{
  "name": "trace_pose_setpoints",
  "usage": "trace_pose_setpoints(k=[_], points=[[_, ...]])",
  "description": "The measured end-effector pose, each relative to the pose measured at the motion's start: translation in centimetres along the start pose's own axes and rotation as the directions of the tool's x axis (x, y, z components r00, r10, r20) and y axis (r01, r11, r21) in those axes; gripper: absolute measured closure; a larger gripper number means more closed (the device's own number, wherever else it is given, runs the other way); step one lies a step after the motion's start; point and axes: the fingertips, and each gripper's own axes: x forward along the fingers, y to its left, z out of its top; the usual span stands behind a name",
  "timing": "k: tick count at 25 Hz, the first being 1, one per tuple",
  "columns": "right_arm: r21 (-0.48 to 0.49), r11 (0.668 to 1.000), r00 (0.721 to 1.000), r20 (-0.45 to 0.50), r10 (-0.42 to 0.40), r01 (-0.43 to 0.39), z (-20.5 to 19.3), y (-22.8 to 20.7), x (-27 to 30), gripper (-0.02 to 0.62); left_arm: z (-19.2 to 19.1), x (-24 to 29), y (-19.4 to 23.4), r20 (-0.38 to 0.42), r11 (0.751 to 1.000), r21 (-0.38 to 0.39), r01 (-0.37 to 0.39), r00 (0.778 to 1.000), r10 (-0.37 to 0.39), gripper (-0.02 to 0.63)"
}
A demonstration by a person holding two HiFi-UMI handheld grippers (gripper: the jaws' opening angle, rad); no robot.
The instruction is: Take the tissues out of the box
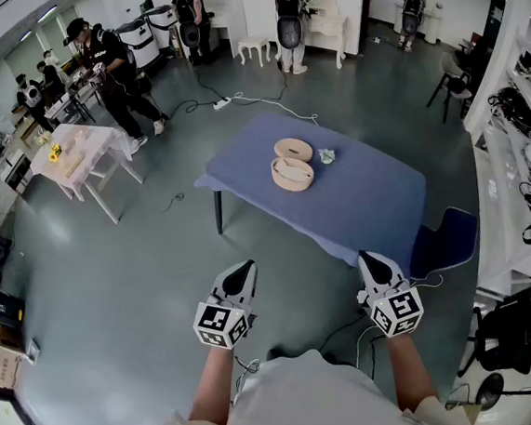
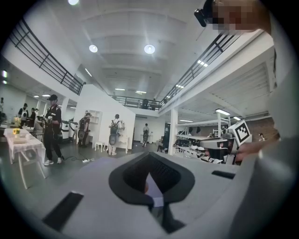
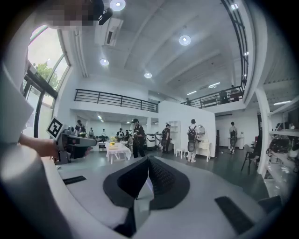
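Note:
In the head view a round tan box [image 1: 292,173] lies on the blue table [image 1: 377,205], its lid [image 1: 293,149] just behind it and a small crumpled tissue [image 1: 326,156] to the lid's right. My left gripper [image 1: 239,277] and right gripper [image 1: 375,266] hang side by side well short of the table, near my body, both shut with nothing between the jaws. In the left gripper view the left gripper [image 2: 149,172] points level into the hall. The right gripper [image 3: 148,169] in its own view does the same.
A blue chair [image 1: 448,241] stands at the table's near right corner. Cables trail on the grey floor [image 1: 123,286]. A white table [image 1: 82,154] stands at the left with several people around the hall. White shelving [image 1: 521,154] runs along the right.

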Motion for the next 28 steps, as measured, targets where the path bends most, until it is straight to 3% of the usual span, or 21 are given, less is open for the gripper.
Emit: trace_pose_setpoints(k=[14,28], points=[[-0.007,1.0,1.0,-0.004,-0.003,0.003,-0.1,1.6,0.0,0.566,-0.6,-1.3,0.6,0.0,1.0,-0.015,0.004,1.0,-0.004,0.6],[0.037,0.997,0.998,-0.015,-0.063,0.064,-0.5,3.2,1.4,0.566,-1.5,-2.3,2.7,-0.012,0.999,-0.018,0.042,0.999,-0.042,0.598]])
